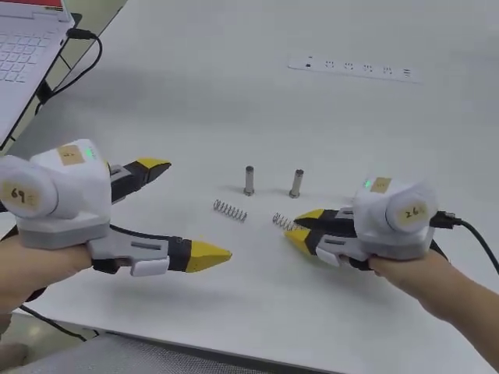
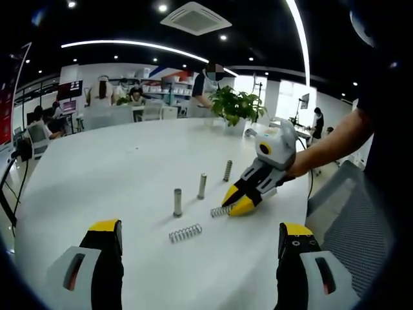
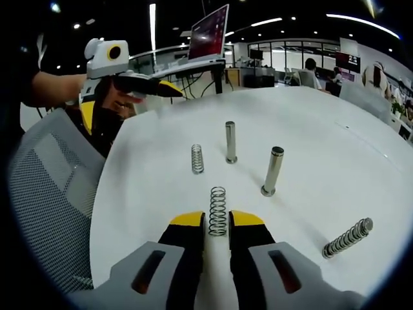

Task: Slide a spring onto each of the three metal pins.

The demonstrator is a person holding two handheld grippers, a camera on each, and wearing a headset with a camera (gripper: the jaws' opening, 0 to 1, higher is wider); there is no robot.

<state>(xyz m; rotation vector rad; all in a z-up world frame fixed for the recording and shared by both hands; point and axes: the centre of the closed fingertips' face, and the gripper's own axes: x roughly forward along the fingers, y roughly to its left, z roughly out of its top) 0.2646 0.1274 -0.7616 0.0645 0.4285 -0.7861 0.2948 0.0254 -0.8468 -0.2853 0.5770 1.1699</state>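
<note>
My right gripper (image 3: 217,219) is closed on the near end of a spring (image 3: 218,197), as far as I can tell. The spring lies on the table (image 1: 351,117), near the left pin (image 1: 249,181) and right pin (image 1: 297,183). My left gripper (image 2: 200,227) is wide open, with a second spring (image 2: 185,233) just ahead of it.

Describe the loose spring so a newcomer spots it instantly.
On the white table, two bare pins stand upright. The loose spring lies flat just in front of the left one, touching nothing; the second spring sits pinched in the right tool.
</note>
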